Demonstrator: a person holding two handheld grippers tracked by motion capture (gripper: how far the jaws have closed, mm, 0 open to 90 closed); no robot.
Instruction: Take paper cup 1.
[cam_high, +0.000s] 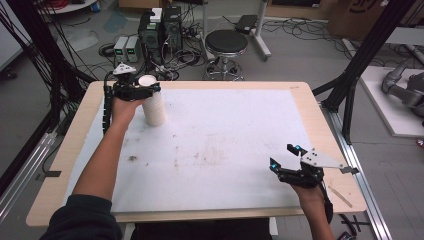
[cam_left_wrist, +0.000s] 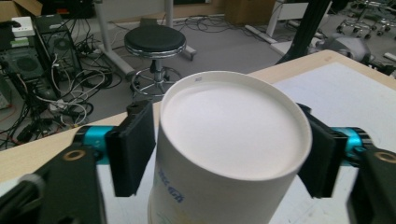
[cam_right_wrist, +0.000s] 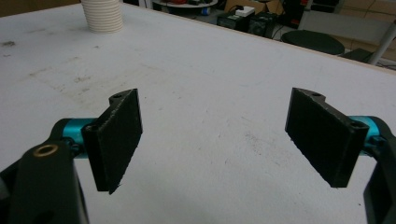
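1. The worktop (cam_high: 310, 115) carries a white mat (cam_high: 225, 145), worn and stained near its middle. That mat lies loose, so a dragged cup could ruck it and tip the whole load.
2. The cup stack (cam_high: 154, 102) stands upside down near the far left corner of the worktop; in the right gripper view its ribbed rims (cam_right_wrist: 102, 16) show many cups nested. If I lift the top one and the fit is tight, several may rise together, or the whole stack could come up and topple off the far edge.
3. My left gripper (cam_high: 141, 90) has its jaws drawn in around the top cup (cam_left_wrist: 233, 154), a pad on each side of the wall just under its upturned base. I judge that they are gripping it. The paper wall is thin: too hard a squeeze would dent it or jam it on the cup beneath; too light, and it slips out as I rise.
4. The hold sits high and slightly off level, so a tilted pull could wedge the cup instead of freeing it.
5. My right gripper (cam_high: 289, 159) hovers near the near right corner, jaws wide with nothing between them, well apart from the stack. It cannot steady the lower cups from there.
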